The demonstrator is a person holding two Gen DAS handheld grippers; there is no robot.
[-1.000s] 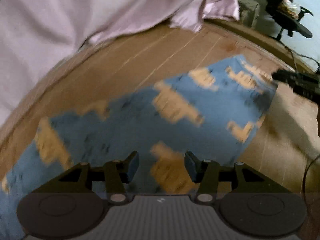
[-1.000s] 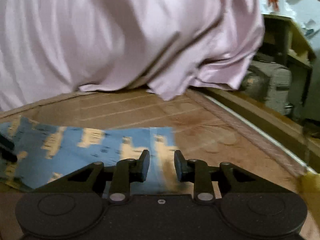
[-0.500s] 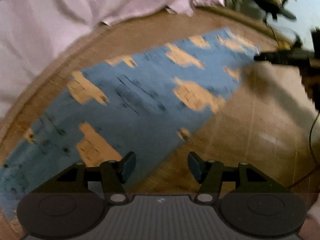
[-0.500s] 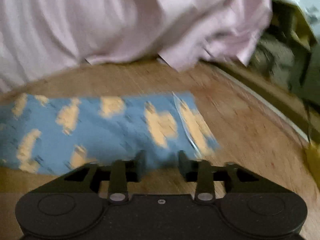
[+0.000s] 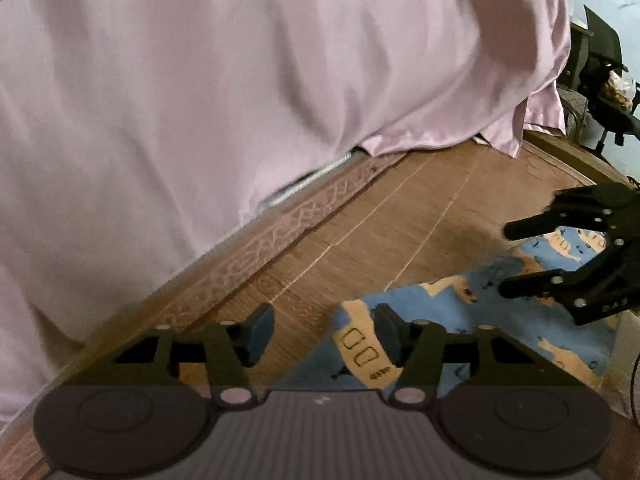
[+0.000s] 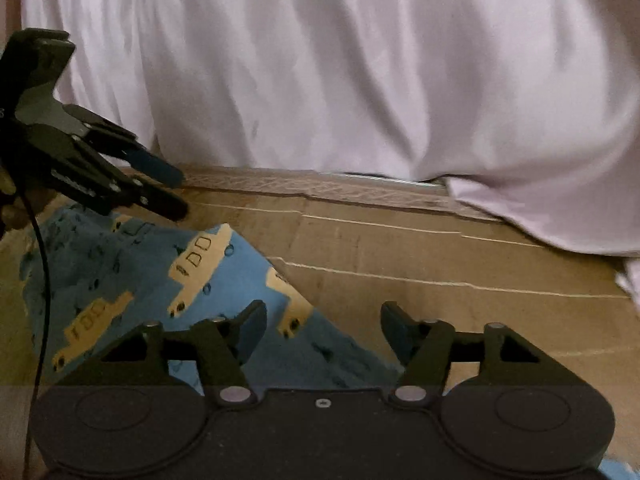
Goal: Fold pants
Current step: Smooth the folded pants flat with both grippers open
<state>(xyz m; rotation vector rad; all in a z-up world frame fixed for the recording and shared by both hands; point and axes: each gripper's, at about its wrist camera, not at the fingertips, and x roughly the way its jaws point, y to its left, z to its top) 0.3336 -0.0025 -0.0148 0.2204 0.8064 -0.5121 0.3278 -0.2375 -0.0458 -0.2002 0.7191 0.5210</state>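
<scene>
**Pants lie flat on the floor between two opened grippers**

The blue cotton pants printed with tan bus shapes (image 6: 132, 280) are spread on the brown wood-patterned floor (image 6: 440, 248), just in front of a pale lilac bed sheet (image 6: 360, 60) that hangs down to the floor. The cloth is seen lying low and flat, with a slanted straight edge running down toward the right gripper (image 6: 322, 326); this edge is judged to be a fold line, so part of the folding appears done, though the full outline is hidden by the gripper bodies.

The fingers of the right gripper are held well apart, with nothing between them: one finger is over the cloth, the other over bare floor. This straddling of the edge is judged to be a pose either for letting go or for taking that edge.

The left gripper (image 5: 324, 334) is likewise held with its fingers apart and empty, one finger over the near corner of the pants, the other over the floor. From the right wrist view its fingers are seen hovering above the far side of the cloth. Both tools are thus placed at opposite ends, presumably so that the next fold can be lifted evenly.

The fabric looks thin, soft and slightly creased.
</scene>
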